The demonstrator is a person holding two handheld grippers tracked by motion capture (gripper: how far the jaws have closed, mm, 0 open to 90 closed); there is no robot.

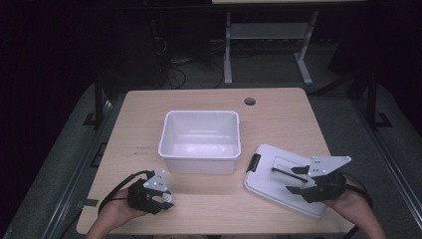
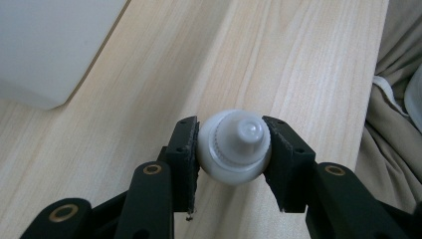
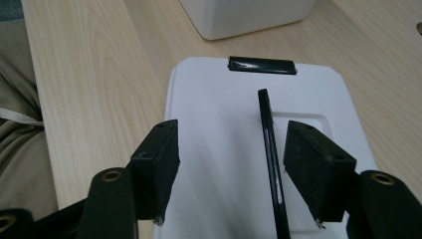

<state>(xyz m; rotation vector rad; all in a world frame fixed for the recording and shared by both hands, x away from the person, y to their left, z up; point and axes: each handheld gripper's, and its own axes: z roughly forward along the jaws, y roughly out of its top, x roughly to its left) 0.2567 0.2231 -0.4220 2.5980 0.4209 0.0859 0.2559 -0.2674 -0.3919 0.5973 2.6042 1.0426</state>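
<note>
Small white plastic bottle (image 2: 234, 147) pinched at the counter's (image 1: 278, 107) near edge

Left gripper (image 1: 161, 198) clamps it cap-outward (likely for the empty white plastic bin (image 1: 199, 154) just beyond); right gripper (image 3: 231, 164) hovers spread astride the grey lid's (image 3: 219, 124) upright black handle (image 3: 271, 164), seemingly ready to lift.

A white open bin (image 1: 199, 142) sits mid-table (image 1: 278, 107) with its white lid (image 1: 271, 177) lying flat to the right, a black latch (image 1: 255, 162) at the lid's near-bin edge. The left gripper (image 1: 161, 198) rests near the front edge with a small white object (image 1: 168, 197) at its fingers. The right gripper (image 1: 297, 180) hovers over the lid.
</note>
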